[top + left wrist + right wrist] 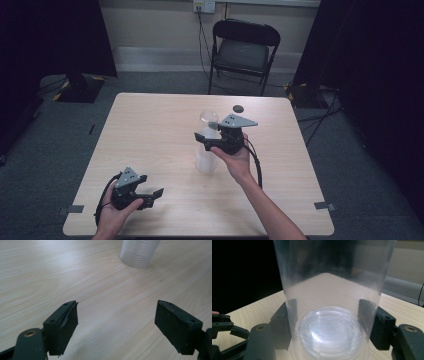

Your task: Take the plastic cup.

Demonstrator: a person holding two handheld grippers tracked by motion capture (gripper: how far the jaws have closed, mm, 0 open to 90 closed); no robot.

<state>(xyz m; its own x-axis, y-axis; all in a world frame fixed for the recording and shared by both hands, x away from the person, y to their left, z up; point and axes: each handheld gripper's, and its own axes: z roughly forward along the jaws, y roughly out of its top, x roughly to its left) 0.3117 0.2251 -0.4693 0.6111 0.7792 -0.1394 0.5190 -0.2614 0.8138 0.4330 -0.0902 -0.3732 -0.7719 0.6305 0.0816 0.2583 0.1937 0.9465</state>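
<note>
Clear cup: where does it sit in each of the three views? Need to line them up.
High view: cup stands near table centre, at the right gripper.
Left gripper view: its ribbed base at the top edge, right of centre, beyond the open jaws.
Right gripper view: it looms centre frame, between that gripper's jaws.
Shared landmark: the pale wood table, under the cup in every view.

Probably lab (black curtains, bare table).
</note>
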